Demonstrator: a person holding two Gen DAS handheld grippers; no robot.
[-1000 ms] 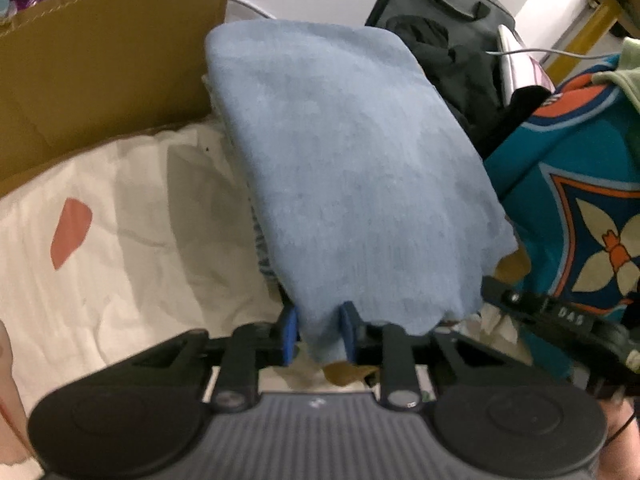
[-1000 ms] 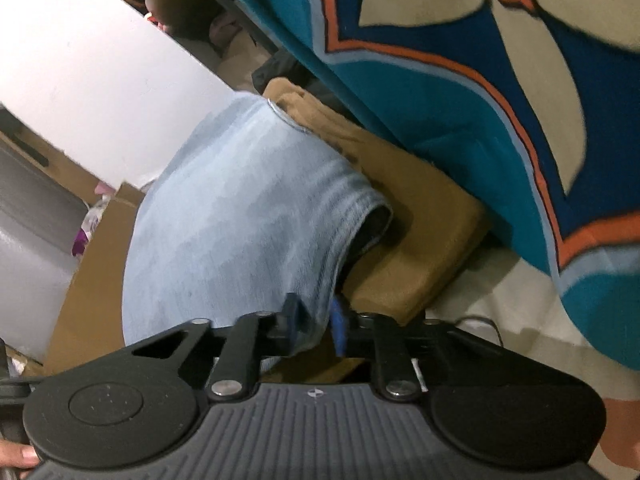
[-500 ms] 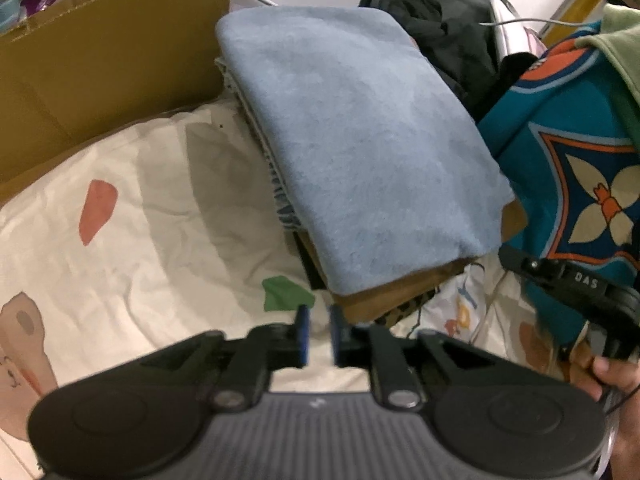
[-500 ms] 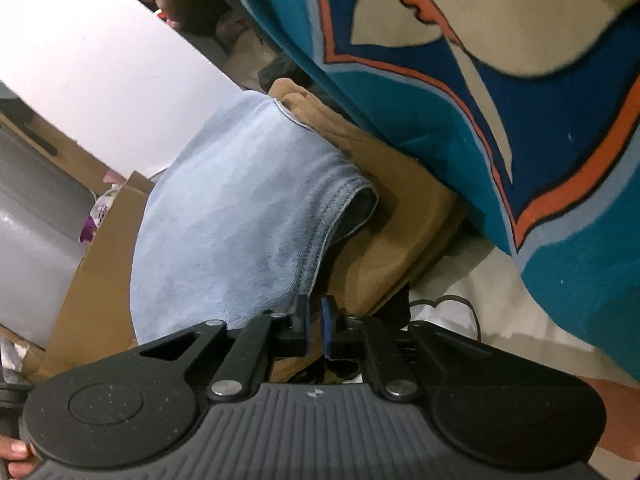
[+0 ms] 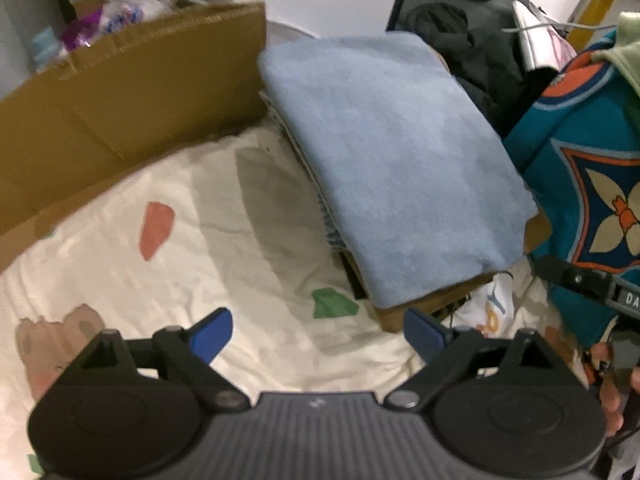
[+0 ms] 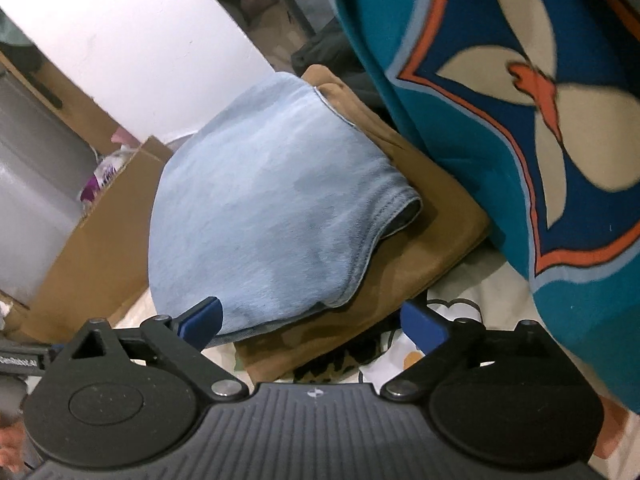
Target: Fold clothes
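Beyond both grippers, a folded blue garment (image 5: pixel 396 160) of soft, fleecy cloth tops a stack, lying on a folded tan one (image 6: pixel 432 216). Left gripper (image 5: pixel 320 330) has just sprung wide over the cream printed sheet (image 5: pixel 224 240), gripping nothing. Right gripper (image 6: pixel 312 320) has likewise just opened wide, the stack's near edge between its jaws, unpinched. Teal patterned fabric (image 6: pixel 520 160) hangs just beside the stack; a cardboard box (image 5: pixel 120 92) stands behind.

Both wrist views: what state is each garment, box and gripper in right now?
Blue garment: folded, top of pile.
Tan garment: folded, under the blue.
Teal garment: unfolded, beside the pile.
Cardboard box: open.
Left gripper: open, holds nothing.
Right gripper: open, holds nothing.
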